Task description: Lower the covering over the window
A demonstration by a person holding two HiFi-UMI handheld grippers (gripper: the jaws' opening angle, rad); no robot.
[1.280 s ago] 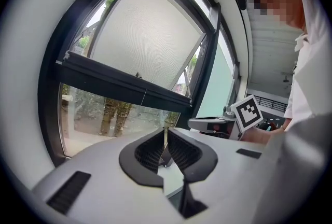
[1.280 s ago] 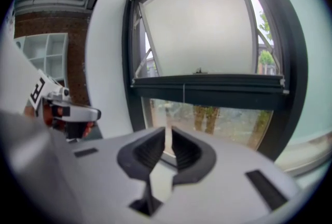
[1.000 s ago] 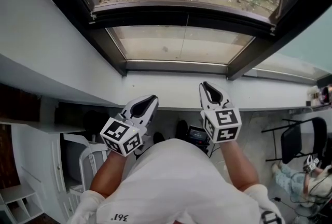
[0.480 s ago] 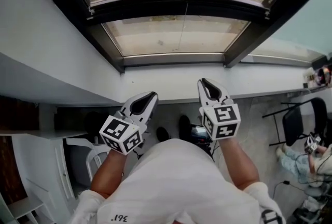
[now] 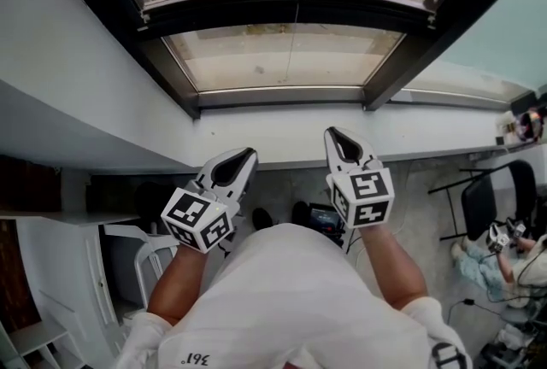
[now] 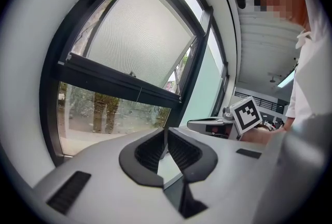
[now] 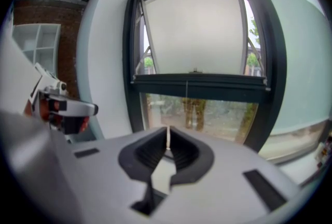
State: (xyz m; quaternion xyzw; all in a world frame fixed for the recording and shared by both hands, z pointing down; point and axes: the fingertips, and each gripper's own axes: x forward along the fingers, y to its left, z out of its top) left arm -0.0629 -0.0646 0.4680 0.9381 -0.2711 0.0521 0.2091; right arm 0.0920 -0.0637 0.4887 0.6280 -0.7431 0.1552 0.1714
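head view: the left gripper [image 5: 242,161] and the right gripper [image 5: 336,137] hang side by side over the white sill [image 5: 256,137], short of the glass. a thin cord [image 5: 293,43] runs down the middle of the window and neither gripper touches it. the covering itself does not show here.

left gripper view: its jaws are clenched together on nothing. the blind [image 6: 140,36] covers the upper part of the window down to the dark crossbar [image 6: 119,80]. the lower pane [image 6: 104,114] below is bare, with trees showing through.

right gripper view: the jaws have just been closing and stand all but together, with only a pale slit between them, and they are empty. the blind ends at the crossbar, and the cord dangles from there over the top edge of the lower pane, well ahead of the jaws.

judging by this, the lowering is at most half done. what is left is to reach the cord, grip it, and draw the blind down to the sill edge.
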